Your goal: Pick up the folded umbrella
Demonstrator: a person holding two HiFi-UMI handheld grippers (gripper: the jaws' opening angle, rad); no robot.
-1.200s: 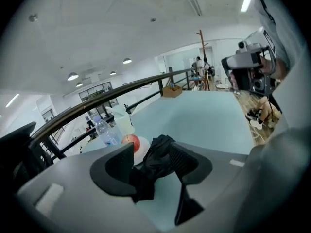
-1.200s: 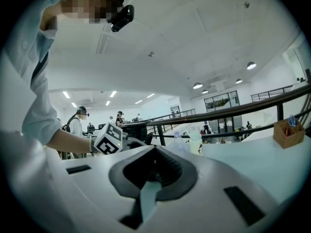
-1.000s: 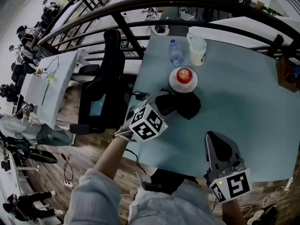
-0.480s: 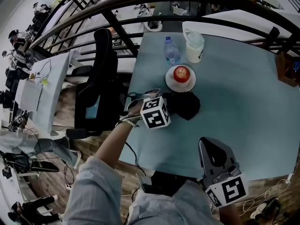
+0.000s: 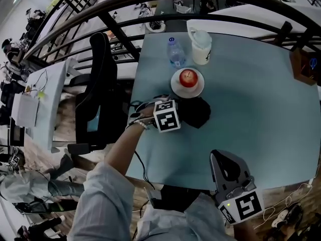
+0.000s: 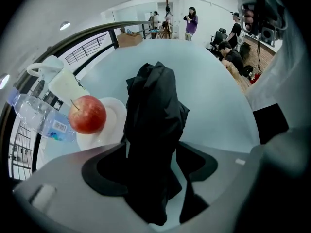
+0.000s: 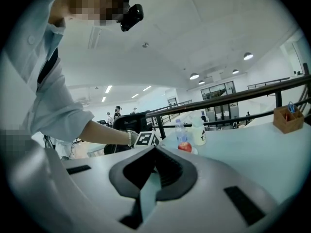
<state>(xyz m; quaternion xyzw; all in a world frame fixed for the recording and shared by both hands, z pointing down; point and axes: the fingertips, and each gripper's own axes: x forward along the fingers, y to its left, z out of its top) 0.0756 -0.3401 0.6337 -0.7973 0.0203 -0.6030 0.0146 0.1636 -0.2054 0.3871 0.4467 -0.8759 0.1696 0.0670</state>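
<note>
- The left hand-held gripper (image 6: 151,152) points steeply down over the folded umbrella (image 6: 155,108). Its jaws are wide and opening, with the black bundle between them.
- The folded umbrella (image 5: 196,112) lies on the pale blue worktop (image 5: 256,119), just beside a white plate (image 5: 176,88) that carries a red apple (image 5: 188,77).
- A water bottle (image 5: 174,52) and a white jug (image 5: 201,46) stand beyond the plate.
- The right hand-held gripper (image 7: 154,152) is near the worktop's front edge, its jaws drawn together with nothing between them.
</note>
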